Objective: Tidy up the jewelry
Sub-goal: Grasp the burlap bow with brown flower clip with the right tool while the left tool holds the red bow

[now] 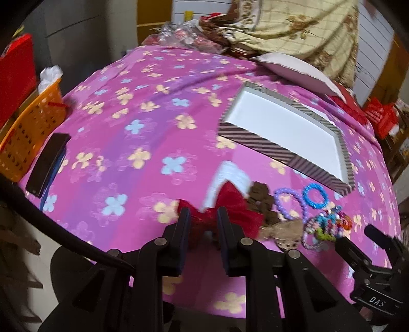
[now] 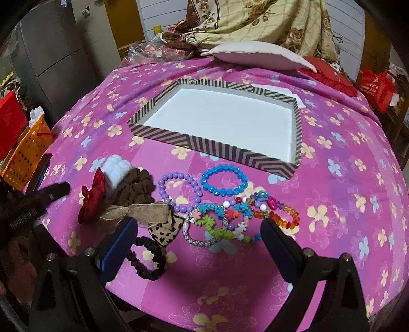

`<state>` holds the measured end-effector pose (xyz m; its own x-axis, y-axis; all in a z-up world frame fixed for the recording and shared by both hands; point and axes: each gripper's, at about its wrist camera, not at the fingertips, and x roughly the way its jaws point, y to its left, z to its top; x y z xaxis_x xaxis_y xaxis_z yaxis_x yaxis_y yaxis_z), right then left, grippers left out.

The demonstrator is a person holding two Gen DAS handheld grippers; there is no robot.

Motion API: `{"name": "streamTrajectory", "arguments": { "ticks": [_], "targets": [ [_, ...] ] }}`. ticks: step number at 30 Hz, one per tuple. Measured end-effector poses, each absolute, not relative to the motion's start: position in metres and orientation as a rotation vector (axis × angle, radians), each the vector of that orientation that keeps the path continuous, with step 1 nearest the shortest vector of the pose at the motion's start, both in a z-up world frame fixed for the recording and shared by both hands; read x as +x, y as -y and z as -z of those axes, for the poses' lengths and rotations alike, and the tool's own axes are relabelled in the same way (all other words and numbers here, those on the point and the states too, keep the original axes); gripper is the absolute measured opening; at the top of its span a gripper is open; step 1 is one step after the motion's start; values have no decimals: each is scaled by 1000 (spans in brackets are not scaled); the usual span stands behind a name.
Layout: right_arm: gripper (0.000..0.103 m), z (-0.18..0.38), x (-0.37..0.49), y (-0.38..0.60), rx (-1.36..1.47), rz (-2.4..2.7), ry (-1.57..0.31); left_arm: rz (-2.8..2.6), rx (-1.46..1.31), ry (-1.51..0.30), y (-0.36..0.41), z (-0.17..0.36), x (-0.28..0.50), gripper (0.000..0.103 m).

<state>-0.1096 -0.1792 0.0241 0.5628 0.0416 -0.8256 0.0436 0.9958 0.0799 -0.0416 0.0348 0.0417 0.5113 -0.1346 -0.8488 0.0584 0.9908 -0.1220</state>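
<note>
Covering the bed, a pink flowered sheet [image 2: 332, 143] (left fingers [image 1: 203, 219] pinching red bow [image 1: 230, 204], right [image 2: 199, 229] spread, empty).

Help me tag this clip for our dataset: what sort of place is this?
Most likely a bedroom at home: a bed under a pink floral sheet, a pillow and a bundled floral quilt at its far end.
</note>
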Motion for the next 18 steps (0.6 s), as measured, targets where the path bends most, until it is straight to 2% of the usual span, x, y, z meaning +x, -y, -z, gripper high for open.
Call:
{"name": "streamTrajectory", "arguments": {
  "ticks": [6,9,11,15,18],
  "targets": [
    [99,-15,-105,174,95,-43,-972,101,-172,-1080,-69,-31,-27,40],
    [98,-12,-104,171,94,-65,-965,154,-216,-1108,-68,-25,-25,48],
    [94,-11,-102,169,83,-79,-967,190,-221,-1123,-62,-21,-23,51],
    [79,-8,-101,164,92,-142,-977,252,-200,-1162,-49,-12,-17,52],
    [77,-5,-100,158,85,-185,-990,277,-189,-1176,-46,-9,-18,52]
  ]
}}
